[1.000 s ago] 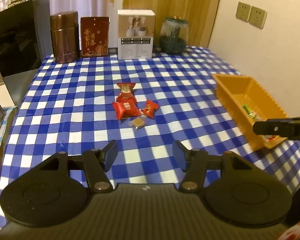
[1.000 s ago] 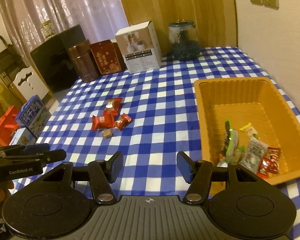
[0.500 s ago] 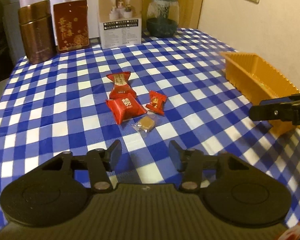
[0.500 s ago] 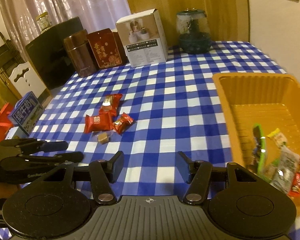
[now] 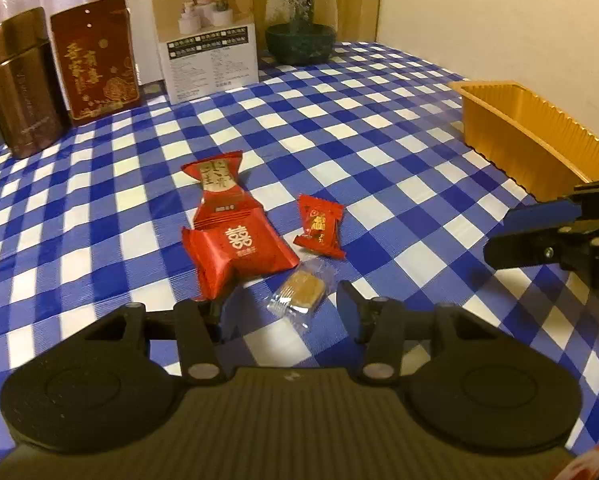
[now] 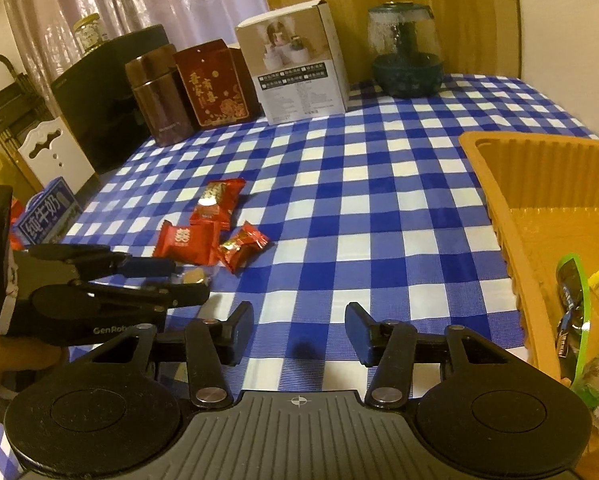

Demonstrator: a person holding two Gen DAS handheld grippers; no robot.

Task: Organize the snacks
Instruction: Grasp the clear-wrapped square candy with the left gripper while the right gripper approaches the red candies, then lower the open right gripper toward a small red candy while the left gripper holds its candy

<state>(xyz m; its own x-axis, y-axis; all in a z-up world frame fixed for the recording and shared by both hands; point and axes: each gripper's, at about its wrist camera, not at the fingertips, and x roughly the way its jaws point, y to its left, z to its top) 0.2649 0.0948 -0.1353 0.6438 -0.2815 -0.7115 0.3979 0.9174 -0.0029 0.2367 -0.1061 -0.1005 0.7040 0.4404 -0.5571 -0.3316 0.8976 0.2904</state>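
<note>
Several snacks lie mid-table on the blue checked cloth: a clear-wrapped brown candy (image 5: pixel 301 294), a big red packet (image 5: pixel 239 254), a long red packet (image 5: pixel 219 188) and a small red candy (image 5: pixel 320 226). My left gripper (image 5: pixel 277 308) is open, low over the cloth, its fingertips on either side of the clear-wrapped candy. In the right wrist view the left gripper (image 6: pixel 179 280) reaches the candy (image 6: pixel 195 276). My right gripper (image 6: pixel 299 326) is open and empty over bare cloth, left of the orange tray (image 6: pixel 495 200), which holds several snacks (image 6: pixel 575 312).
At the back stand a brown tin (image 5: pixel 15 84), a red box (image 5: pixel 95 60), a white carton (image 5: pixel 207 36) and a glass jar (image 5: pixel 301 20). The wall is on the right. A milk carton (image 6: pixel 47 212) sits beyond the table's left edge.
My left gripper has moved forward and down to the snack pile, so the clear-wrapped candy now lies between its fingertips. My right gripper has shifted left, away from the tray.
</note>
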